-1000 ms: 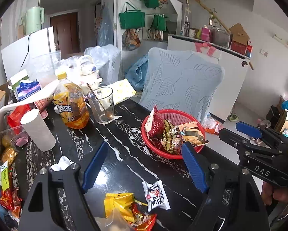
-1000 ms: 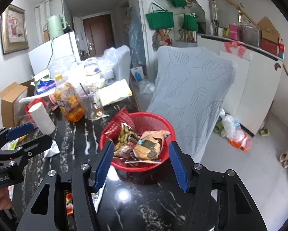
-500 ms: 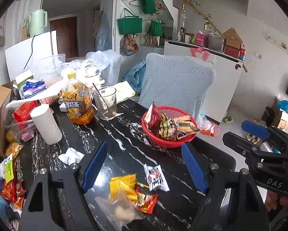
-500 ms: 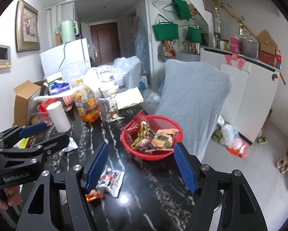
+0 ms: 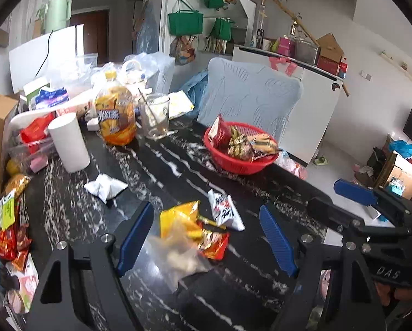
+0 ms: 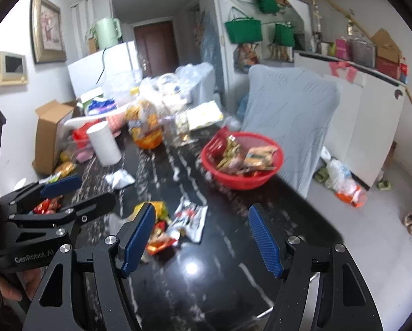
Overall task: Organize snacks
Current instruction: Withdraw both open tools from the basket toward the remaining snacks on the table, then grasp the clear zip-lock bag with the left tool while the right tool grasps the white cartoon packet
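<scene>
A red basket (image 5: 241, 165) holding several snack packets stands at the far right of the black marble table (image 5: 164, 165); it also shows in the right wrist view (image 6: 244, 178). Loose snacks lie near me: a yellow packet (image 5: 178, 216), a white-red packet (image 5: 225, 211), a red packet (image 5: 215, 244) and a clear bag (image 5: 178, 259). My left gripper (image 5: 206, 234) is open and empty above this pile. My right gripper (image 6: 203, 237) is open and empty, near the white-red packet (image 6: 192, 216).
A white paper roll (image 5: 68, 142), an orange drink bottle (image 5: 115, 115), a glass (image 5: 155, 115) and a crumpled tissue (image 5: 105, 187) stand further back. More snack packets (image 5: 10, 237) lie at the left edge. A covered chair (image 5: 247, 99) stands behind the basket.
Both grippers have drawn back from the basket toward the near end of the table. The loose snack pile now sits between the left gripper's fingers. Both stay open.
</scene>
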A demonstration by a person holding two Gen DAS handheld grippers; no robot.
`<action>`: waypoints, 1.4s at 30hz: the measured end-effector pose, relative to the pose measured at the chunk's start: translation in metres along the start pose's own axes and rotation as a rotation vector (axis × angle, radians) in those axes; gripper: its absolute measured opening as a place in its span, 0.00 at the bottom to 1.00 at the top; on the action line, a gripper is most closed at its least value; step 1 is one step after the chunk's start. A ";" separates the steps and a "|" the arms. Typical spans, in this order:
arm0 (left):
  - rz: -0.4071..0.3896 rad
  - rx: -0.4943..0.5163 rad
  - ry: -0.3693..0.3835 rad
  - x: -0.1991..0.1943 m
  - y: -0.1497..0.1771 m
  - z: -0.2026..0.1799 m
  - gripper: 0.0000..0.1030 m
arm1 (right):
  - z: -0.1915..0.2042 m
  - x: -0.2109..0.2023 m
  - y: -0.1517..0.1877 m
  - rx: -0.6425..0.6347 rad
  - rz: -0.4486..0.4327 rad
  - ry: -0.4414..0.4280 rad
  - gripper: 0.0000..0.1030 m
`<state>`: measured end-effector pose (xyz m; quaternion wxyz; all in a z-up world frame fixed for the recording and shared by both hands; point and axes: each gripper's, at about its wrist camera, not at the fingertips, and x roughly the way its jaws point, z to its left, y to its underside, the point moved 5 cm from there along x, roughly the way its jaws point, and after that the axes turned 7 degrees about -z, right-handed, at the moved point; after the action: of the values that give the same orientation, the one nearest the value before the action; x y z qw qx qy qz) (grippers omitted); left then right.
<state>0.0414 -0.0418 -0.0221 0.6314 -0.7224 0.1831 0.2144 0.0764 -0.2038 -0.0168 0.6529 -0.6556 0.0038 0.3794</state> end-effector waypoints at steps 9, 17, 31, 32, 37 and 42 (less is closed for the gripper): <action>0.068 -0.079 -0.059 0.011 0.033 0.033 0.76 | 0.031 0.019 0.033 -0.019 0.078 -0.073 0.69; 0.141 -0.106 -0.033 0.026 0.063 0.049 0.76 | 0.046 0.039 0.055 -0.045 0.140 -0.106 0.69; 0.241 -0.168 0.021 0.069 0.079 0.053 0.76 | 0.038 0.080 0.079 -0.010 0.246 -0.119 0.68; 0.241 -0.162 0.022 0.072 0.078 0.051 0.76 | 0.036 0.082 0.080 -0.004 0.250 -0.120 0.69; 0.264 -0.149 0.027 0.086 0.079 0.048 0.76 | 0.025 0.092 0.082 0.015 0.272 -0.114 0.68; 0.322 -0.154 0.037 0.103 0.088 0.043 0.76 | 0.018 0.098 0.083 0.039 0.289 -0.122 0.69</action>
<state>0.0775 -0.0105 -0.1561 0.5282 -0.7339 0.2908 0.3128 0.0952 -0.1527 -0.1345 0.6032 -0.6112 0.0658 0.5083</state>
